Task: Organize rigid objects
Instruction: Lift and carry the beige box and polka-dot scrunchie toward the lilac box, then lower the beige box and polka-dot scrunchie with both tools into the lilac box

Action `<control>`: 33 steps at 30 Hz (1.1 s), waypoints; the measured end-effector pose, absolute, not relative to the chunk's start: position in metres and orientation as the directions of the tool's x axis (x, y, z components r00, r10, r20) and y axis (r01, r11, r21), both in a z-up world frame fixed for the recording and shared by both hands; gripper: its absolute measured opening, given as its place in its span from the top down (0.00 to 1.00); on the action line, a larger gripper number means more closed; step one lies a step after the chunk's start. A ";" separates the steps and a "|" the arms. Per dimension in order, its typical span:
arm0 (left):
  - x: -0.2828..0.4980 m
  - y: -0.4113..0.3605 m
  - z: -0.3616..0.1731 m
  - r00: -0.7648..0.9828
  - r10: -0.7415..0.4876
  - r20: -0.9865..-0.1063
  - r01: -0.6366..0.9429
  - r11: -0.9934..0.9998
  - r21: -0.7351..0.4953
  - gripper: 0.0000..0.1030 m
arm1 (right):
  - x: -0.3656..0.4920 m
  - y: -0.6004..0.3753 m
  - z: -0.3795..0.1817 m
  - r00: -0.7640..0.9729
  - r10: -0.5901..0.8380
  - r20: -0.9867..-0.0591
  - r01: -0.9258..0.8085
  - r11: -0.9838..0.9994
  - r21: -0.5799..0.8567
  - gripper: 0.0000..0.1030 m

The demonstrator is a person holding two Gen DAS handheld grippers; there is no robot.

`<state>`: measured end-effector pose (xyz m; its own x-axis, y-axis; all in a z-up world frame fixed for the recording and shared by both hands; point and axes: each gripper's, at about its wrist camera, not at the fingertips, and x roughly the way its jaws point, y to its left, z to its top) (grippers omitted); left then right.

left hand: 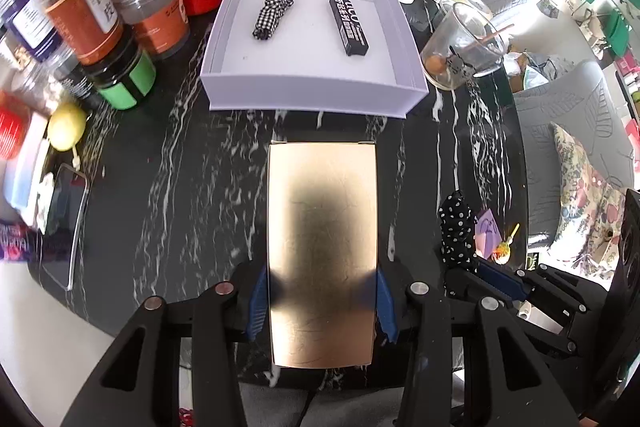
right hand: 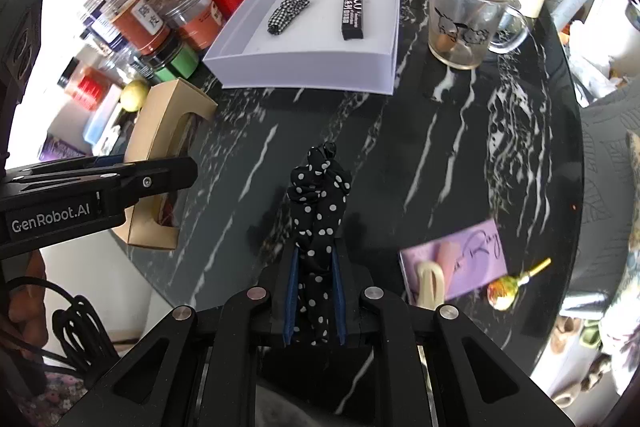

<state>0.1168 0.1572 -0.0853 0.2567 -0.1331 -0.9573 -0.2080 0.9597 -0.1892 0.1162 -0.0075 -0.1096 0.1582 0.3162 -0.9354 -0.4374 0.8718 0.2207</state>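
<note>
A: Left wrist view: left gripper [left hand: 322, 301] clamps the flat tan cardboard box [left hand: 322, 251] near the open white rectangular gift box [left hand: 304, 89].

B: Right wrist view alone shows that tan box's cutout window; right gripper [right hand: 314, 301] is clamped on the black polka-dot fabric scrunchie [right hand: 318, 211].

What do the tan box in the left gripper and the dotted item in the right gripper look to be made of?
Tan box: likely cardboard, smooth satin face with folded edges. Polka-dot scrunchie: soft woven fabric, gathered into wrinkles; fibre unclear.
</note>
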 end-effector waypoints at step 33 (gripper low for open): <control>0.252 0.243 -0.077 0.265 -0.185 -0.946 -0.123 0.967 -0.223 0.57 | 0.244 0.077 -0.100 0.210 0.281 -0.937 -0.359 0.913 0.194 0.85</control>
